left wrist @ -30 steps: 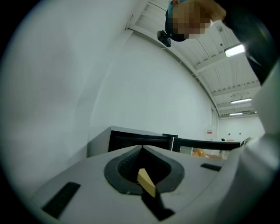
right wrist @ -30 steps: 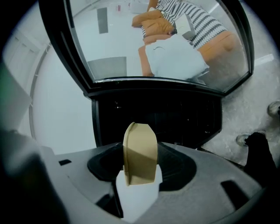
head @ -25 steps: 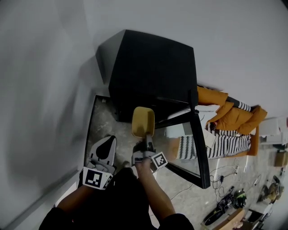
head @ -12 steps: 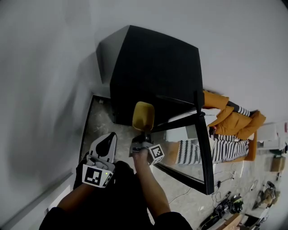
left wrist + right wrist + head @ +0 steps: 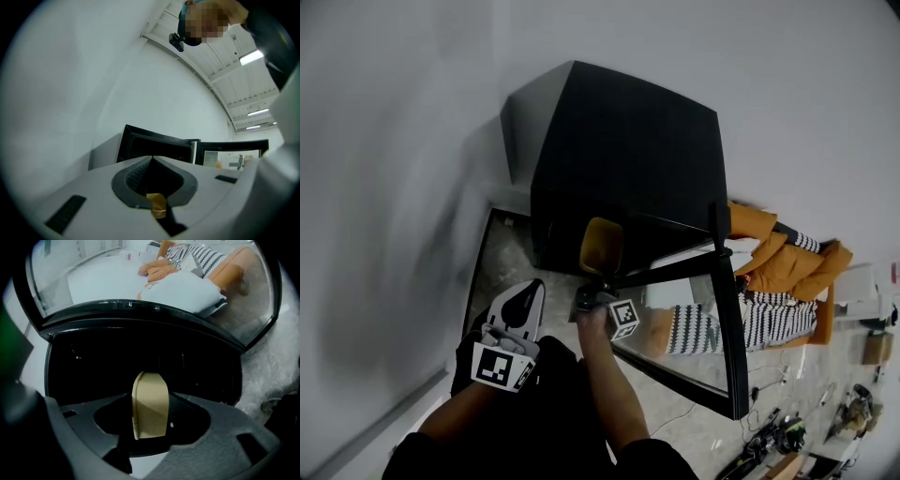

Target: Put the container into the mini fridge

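Tan container [image 5: 150, 405] clamped between right gripper [image 5: 151, 397] fingers — left gripper [image 5: 152, 158] fingers pressed together.

Your head camera looks steeply down past both arms onto the mini fridge [image 5: 623, 141] and its open glass door [image 5: 684, 328]. The camera on your left gripper [image 5: 528, 289] sits low and faces level at the fridge front from a little way back. The one on your right gripper [image 5: 598, 284] is close, tilted slightly down into the dark opening. All three views share the fridge and its door.
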{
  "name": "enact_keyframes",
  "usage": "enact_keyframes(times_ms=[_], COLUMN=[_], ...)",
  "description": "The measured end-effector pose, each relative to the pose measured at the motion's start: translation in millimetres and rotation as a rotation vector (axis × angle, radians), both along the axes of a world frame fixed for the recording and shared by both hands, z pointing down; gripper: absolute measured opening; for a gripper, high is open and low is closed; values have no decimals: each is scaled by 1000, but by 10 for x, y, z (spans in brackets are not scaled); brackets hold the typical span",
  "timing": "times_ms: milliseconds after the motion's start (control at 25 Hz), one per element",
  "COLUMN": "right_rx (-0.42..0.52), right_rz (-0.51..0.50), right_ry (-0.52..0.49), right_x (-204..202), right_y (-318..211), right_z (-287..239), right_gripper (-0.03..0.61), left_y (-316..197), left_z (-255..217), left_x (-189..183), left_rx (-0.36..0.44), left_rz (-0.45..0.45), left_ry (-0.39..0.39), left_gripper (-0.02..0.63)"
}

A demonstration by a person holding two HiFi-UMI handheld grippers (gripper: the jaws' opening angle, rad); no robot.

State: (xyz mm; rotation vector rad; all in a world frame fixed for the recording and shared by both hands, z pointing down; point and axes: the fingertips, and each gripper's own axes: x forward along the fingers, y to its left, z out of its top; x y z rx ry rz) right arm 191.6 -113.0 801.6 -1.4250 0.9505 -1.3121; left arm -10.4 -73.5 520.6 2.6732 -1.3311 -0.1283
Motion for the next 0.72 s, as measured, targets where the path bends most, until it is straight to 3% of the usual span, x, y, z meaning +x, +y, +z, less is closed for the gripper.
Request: enact_keyframes(times_ms=[720], right_rx=[45], right_rz=[1], right_ry=[38], right_x=[106], right_y=[-448], right_z=[144], right_gripper=[212], left_y=[-168], left_z=[53], left_x=[101], left_rx=[-4], left_rz=[2], left_ry=[4], left_gripper=[5])
